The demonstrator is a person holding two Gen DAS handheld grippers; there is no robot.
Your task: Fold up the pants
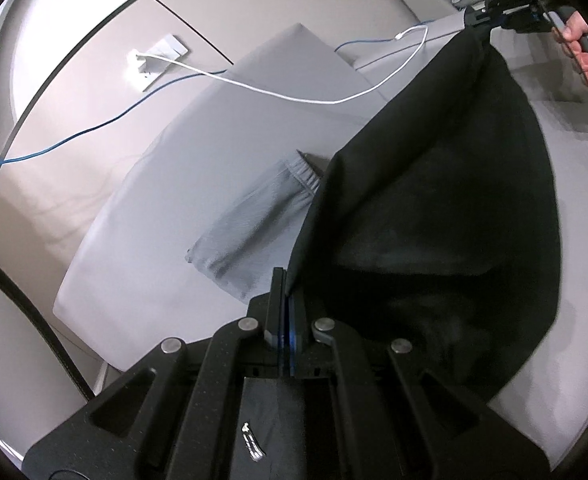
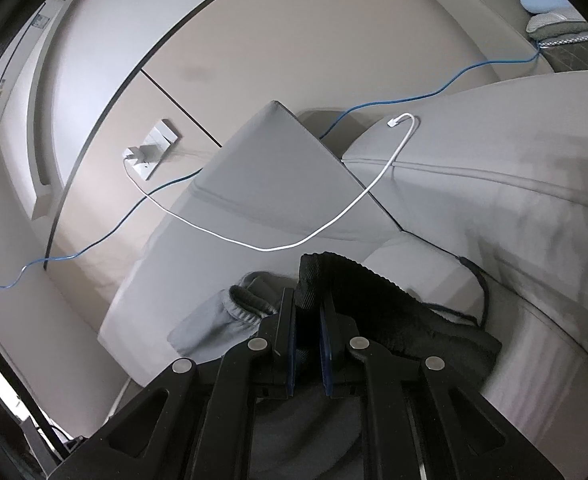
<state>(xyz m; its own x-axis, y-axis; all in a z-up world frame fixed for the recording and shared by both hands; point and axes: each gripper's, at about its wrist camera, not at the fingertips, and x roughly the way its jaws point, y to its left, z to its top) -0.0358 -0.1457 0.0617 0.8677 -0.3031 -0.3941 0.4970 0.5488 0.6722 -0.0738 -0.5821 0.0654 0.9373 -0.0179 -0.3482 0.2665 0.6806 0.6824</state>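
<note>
Step in hand: black pants (image 1: 434,200) lifted and stretched between both grippers above the grey sofa seat (image 1: 154,240).

I hold one edge clamped in the left gripper (image 1: 286,284), the ribbed edge clamped in the right gripper (image 2: 308,300). Next I judge: lower and lay flat, clear of the grey pants (image 1: 250,220) alongside and the white cable (image 1: 278,94) behind.

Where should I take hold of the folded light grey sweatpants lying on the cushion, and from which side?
Grip the gathered elastic waistband of the light grey sweatpants: it is the thickest, ridged edge and offers something to pinch. Come from the waistband end, along the garment's length, probably after the black pants that overlap that end are moved aside.
</note>
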